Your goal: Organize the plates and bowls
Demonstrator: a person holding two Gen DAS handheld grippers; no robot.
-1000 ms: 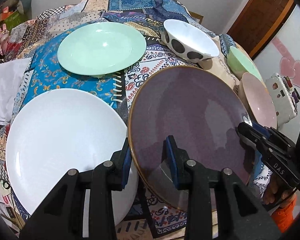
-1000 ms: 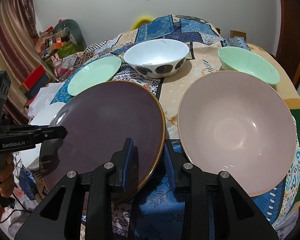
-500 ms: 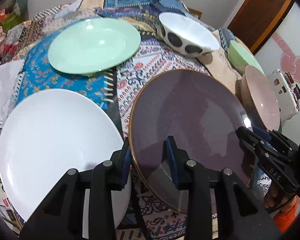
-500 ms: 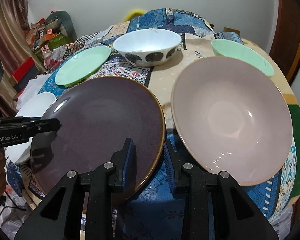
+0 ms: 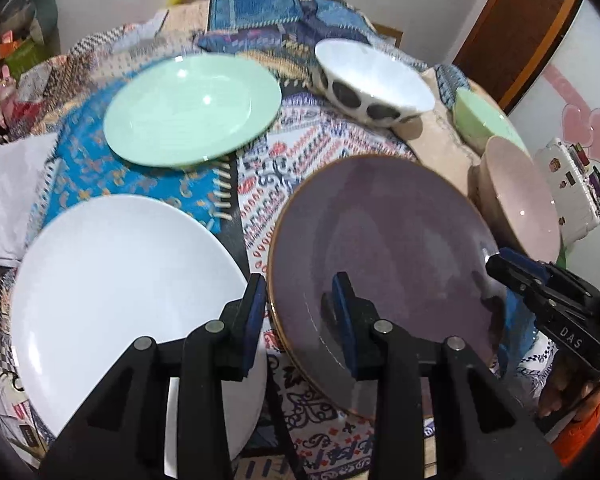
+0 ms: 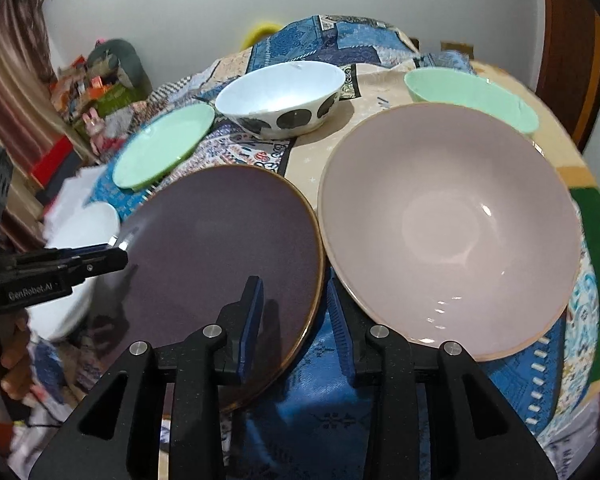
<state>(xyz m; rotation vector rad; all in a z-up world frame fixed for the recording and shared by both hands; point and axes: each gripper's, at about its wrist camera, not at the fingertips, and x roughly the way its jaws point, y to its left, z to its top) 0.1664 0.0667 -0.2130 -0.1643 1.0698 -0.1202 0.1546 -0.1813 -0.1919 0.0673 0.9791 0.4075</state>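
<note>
A dark purple plate [image 5: 384,248] with a gold rim is held off the table by both grippers. My left gripper [image 5: 300,312] straddles its left rim and is shut on it. My right gripper [image 6: 294,316] straddles its right rim [image 6: 316,280] and is shut on it. A large white plate [image 5: 112,300] lies left of it. A mint green plate [image 5: 192,116] lies further back. A big pink bowl [image 6: 448,220] sits right of the purple plate. A white bowl with dark spots [image 6: 280,98] and a mint green bowl [image 6: 468,94] stand behind.
A patterned blue patchwork cloth [image 5: 148,184] covers the round table. A white folded cloth [image 5: 12,192] lies at the left edge. A white box [image 5: 572,184] sits off to the right. Clutter [image 6: 100,84] and a curtain stand beyond the table.
Both grippers have shifted with the purple plate: its rim now stands closer to the white plate and its near edge hangs over the table's front.
</note>
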